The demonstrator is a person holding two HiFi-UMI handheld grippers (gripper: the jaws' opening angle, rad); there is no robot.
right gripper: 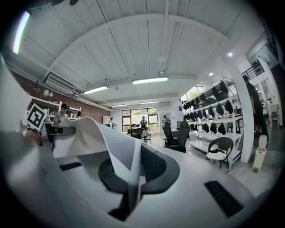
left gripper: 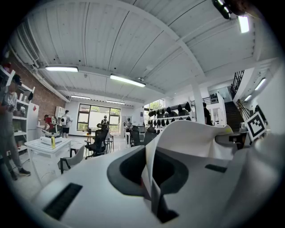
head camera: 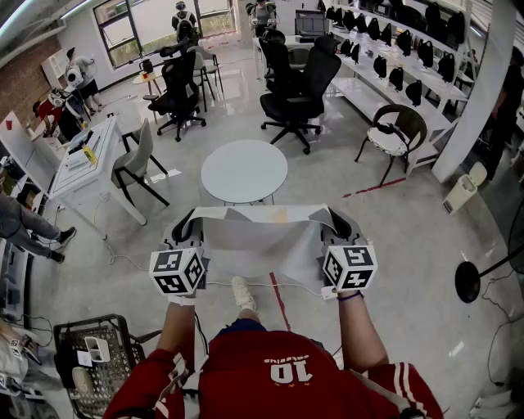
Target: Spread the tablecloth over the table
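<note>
We clamp the tablecloth [head camera: 260, 245] with left gripper [head camera: 188, 227] and right gripper [head camera: 337, 226]. The table [head camera: 244, 172] lies at twelve o'clock.

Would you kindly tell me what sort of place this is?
Most likely an open-plan office or lab workspace: rolling black office chairs, long white wall shelves lined with dark gear, and a white desk near big windows.

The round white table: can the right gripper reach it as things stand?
Probably not yet. The right gripper, shut on the white tablecloth, seems short of the round white table; only floor lies between, so stepping forward should do.
</note>
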